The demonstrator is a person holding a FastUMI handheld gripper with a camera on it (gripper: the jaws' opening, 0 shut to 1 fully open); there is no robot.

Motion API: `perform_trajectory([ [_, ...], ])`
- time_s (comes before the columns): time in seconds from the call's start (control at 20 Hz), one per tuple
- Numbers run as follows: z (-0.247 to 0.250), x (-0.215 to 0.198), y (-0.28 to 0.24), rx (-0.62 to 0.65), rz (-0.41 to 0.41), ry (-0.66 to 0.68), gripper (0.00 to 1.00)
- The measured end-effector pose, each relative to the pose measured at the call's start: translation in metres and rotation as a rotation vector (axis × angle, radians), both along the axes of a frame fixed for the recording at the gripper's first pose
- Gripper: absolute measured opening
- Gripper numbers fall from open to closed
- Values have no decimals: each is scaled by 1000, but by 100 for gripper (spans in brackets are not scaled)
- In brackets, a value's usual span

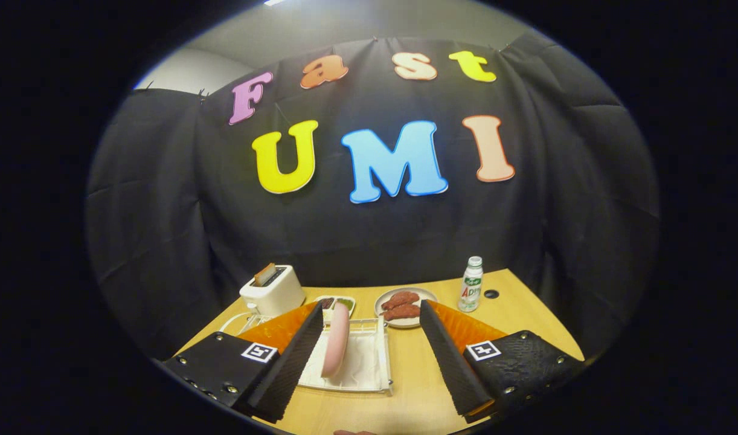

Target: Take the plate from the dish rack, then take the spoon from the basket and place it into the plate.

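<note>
The hand-held gripper (369, 356) hovers with fingers spread wide, gripping nothing. The pink plate (336, 347) stands upright in the white dish rack (369, 368) on the tabletop (417, 386), between the fingers.

So we've got a light wood table (417, 386) here. Sitting on it: a white toaster (273, 290) at the far left, a small tray (336, 302) of food right beside it, then a dish (405, 306) with reddish meat pieces, and a bottle (470, 284) past that with a dark hole (491, 294) in the tabletop just beside it. Nearer us is a white rack (369, 362) with a pink plate (336, 347) standing on edge in it.
</note>
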State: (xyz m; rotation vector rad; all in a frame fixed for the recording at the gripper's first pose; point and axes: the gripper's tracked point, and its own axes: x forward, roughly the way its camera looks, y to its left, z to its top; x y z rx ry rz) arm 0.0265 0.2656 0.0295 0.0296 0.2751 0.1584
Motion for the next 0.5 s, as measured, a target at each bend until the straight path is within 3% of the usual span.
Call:
perform_trajectory([
  [0.25, -17, 30, 19, -65, -5, 84, 98],
  [0.4, -37, 44, 39, -96, 42, 164, 98],
  [0.5, -51, 55, 45, -126, 40, 206, 94],
])
